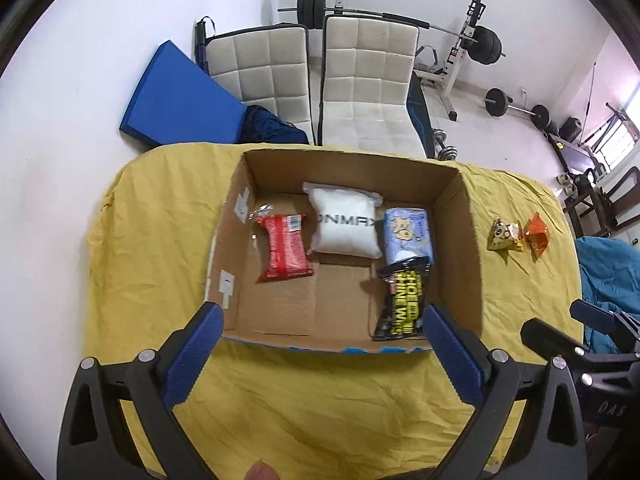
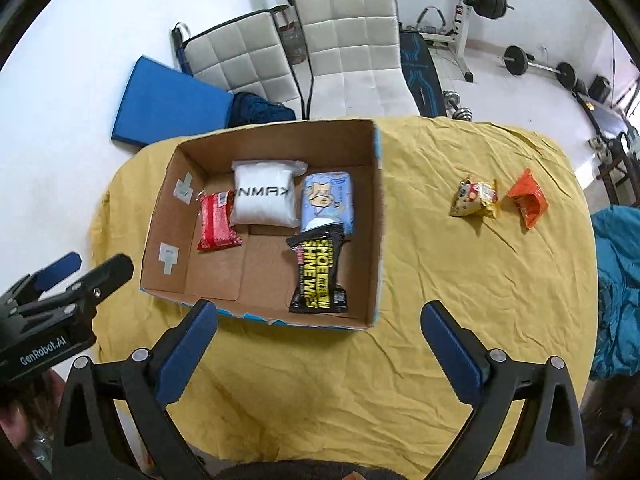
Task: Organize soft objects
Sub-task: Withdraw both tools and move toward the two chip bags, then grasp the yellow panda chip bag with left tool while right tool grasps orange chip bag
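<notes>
Soft packs: four already inside cardboard box [image 2: 376,216], yellow snack bag [image 2: 476,200] and orange pouch [image 2: 528,200] loose on bench [image 2: 460,300], right of box. Left claw [image 1: 320,344] and right claw [image 2: 320,340] spread wide, empty. Risks: crushing thin bags, snagging box wall, bunching cloth.

Desk [image 2: 440,280] under crumpled yellow cloth [image 2: 320,380], open cardboard box [image 2: 378,220] on it, yellow snack packet [image 2: 476,200] and orange packet [image 2: 528,200] well apart from box

blue wipes pack [image 1: 408,236] – half-hidden, print unreadable
</notes>
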Demonstrator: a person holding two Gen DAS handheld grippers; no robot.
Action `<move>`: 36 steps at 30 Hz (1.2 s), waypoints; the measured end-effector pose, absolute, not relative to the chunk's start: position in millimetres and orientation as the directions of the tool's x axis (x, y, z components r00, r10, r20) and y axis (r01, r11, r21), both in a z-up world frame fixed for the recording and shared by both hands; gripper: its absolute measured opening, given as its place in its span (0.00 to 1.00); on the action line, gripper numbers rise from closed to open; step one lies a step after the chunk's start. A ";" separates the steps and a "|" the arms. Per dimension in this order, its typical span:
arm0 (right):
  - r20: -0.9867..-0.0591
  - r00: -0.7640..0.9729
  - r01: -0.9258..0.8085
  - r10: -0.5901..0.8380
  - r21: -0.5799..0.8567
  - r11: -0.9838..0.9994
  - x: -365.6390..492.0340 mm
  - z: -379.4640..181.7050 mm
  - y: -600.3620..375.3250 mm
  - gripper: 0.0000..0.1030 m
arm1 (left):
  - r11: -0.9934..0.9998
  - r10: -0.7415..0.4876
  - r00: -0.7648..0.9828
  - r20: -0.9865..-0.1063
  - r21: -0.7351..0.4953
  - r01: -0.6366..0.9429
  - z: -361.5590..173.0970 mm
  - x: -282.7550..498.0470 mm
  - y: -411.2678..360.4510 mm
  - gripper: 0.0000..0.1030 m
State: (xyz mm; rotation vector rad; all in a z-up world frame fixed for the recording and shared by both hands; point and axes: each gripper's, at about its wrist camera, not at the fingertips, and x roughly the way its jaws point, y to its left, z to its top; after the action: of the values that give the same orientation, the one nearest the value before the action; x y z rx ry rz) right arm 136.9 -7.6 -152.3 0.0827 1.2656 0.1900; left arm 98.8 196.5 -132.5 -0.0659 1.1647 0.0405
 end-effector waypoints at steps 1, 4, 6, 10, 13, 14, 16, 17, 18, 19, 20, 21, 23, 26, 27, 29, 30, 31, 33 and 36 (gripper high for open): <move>-0.938 0.289 -0.087 0.192 0.174 0.981 137.5 -151.8 -15.8 1.00 | 0.998 -0.006 0.393 -0.920 -0.031 -0.058 -131.6 100.0 188.8 0.99; -0.938 0.291 -0.049 0.187 0.181 0.982 140.4 -151.7 -46.6 1.00 | 0.999 -0.008 0.390 -0.921 -0.020 -0.025 -129.3 108.3 158.1 0.99; -0.940 0.293 -0.012 0.175 0.179 0.984 143.0 -153.0 -73.9 1.00 | 1.000 -0.024 0.387 -0.922 -0.024 0.004 -128.6 116.9 134.8 0.99; -0.946 0.296 0.071 0.130 0.158 0.985 152.2 -158.5 -138.5 1.00 | 0.997 -0.057 0.367 -0.928 -0.038 0.061 -132.1 136.8 86.3 0.99; -0.953 0.288 0.119 0.091 0.130 0.984 162.0 -165.5 -187.6 1.00 | 0.993 -0.074 0.350 -0.934 -0.037 0.114 -139.9 157.2 38.9 0.99; -0.956 0.284 0.129 0.077 0.117 0.985 165.2 -168.5 -201.1 1.00 | 0.991 -0.079 0.345 -0.935 -0.037 0.126 -142.9 163.4 27.4 0.99; -0.959 0.275 0.138 0.064 0.105 0.985 175.6 -175.6 -230.4 1.00 | 0.988 -0.082 0.325 -0.942 -0.035 0.148 -153.4 180.8 -0.6 0.99; -0.963 0.266 0.138 0.053 0.092 0.986 183.2 -181.5 -246.4 1.00 | 0.987 -0.084 0.317 -0.945 -0.035 0.155 -157.7 187.4 -10.3 0.99; -0.965 0.258 0.136 0.049 0.087 0.987 190.3 -187.4 -260.6 1.00 | 0.986 -0.083 0.313 -0.946 -0.033 0.162 -162.2 194.1 -20.3 0.99; -0.967 0.250 0.133 0.052 0.088 0.987 198.7 -194.6 -276.3 1.00 | 0.985 -0.069 0.302 -0.951 -0.017 0.170 -170.6 205.0 -33.9 0.99; -0.970 0.238 0.131 0.053 0.086 0.988 206.5 -202.0 -290.3 1.00 | 0.984 -0.059 0.290 -0.955 -0.007 0.177 -177.6 213.1 -43.3 0.99; -0.973 0.225 0.129 0.050 0.080 0.988 214.5 -209.7 -302.0 1.00 | 0.983 -0.052 0.276 -0.960 0.001 0.186 -186.9 223.1 -54.2 0.99; -0.978 0.206 0.123 0.037 0.063 0.990 229.9 -223.7 -320.4 1.00 | 0.981 -0.037 0.252 -0.967 0.013 0.191 -204.1 237.0 -68.8 0.99; -0.983 0.179 0.104 0.033 0.052 0.993 255.2 -249.0 -344.5 1.00 | 0.979 -0.032 0.204 -0.978 0.010 0.203 -232.4 258.1 -87.1 0.99; -0.985 0.169 0.097 0.036 0.053 0.994 264.7 -258.6 -352.4 1.00 | 0.979 -0.028 0.193 -0.981 0.013 0.204 -240.1 263.0 -91.0 0.99; -0.987 0.155 0.078 0.035 0.048 0.996 280.9 -275.6 -358.9 1.00 | 0.978 -0.024 0.169 -0.985 0.012 0.210 -257.4 275.3 -98.8 0.99; -0.988 0.147 0.066 0.036 0.046 0.997 289.4 -284.9 -362.7 1.00 | 0.977 -0.020 0.160 -0.987 0.014 0.212 -264.2 278.8 -102.0 0.99; -0.989 0.140 0.057 0.038 0.046 0.997 296.3 -291.6 -365.1 1.00 | 0.976 -0.028 0.140 -0.990 0.003 0.218 -273.9 284.4 -106.2 0.99; -0.992 0.118 0.038 0.047 0.052 0.998 311.0 -306.9 -370.4 1.00 | 0.975 -0.041 0.109 -0.993 -0.016 0.220 -286.7 292.5 -110.2 0.99; -0.994 0.098 0.011 0.058 0.059 0.998 328.8 -323.7 -371.3 0.96 | 0.976 -0.053 0.056 -0.997 -0.040 0.215 -310.1 304.7 -116.6 0.99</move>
State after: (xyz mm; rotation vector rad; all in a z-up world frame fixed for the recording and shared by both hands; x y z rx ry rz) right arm 328.8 -371.3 -323.7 0.0560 1.4727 0.0351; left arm 304.7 -116.6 -310.1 0.1312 1.5020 -0.2039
